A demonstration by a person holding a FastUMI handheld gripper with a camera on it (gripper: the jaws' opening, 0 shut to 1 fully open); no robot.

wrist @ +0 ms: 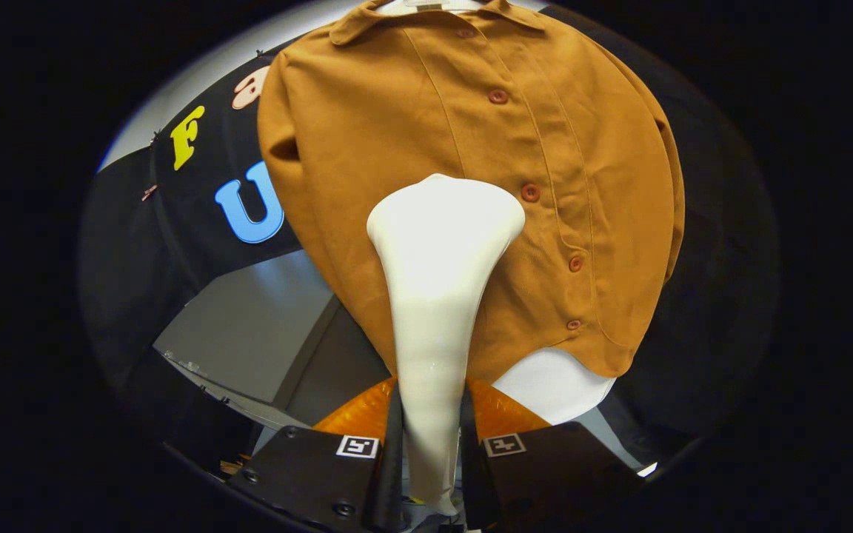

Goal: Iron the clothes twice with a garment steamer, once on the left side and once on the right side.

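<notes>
Garment steamer (434,296) clamped by handle between both fingers of gripper (432,444); head against front of brown buttoned shirt (426,126), left of placket.

Steamer (434,296) in the hand-held gripper (432,444), shirt (545,185) just ahead; open room beside its sleeve.

steamer (437,296) head face turned away, covering part of shirt (412,133) front, handle base hidden between gripper (430,451) fingers

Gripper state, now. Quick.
Gripper: shut on the white garment steamer, both fingers pressing its handle; steamer head sits against the brown shirt.
</notes>
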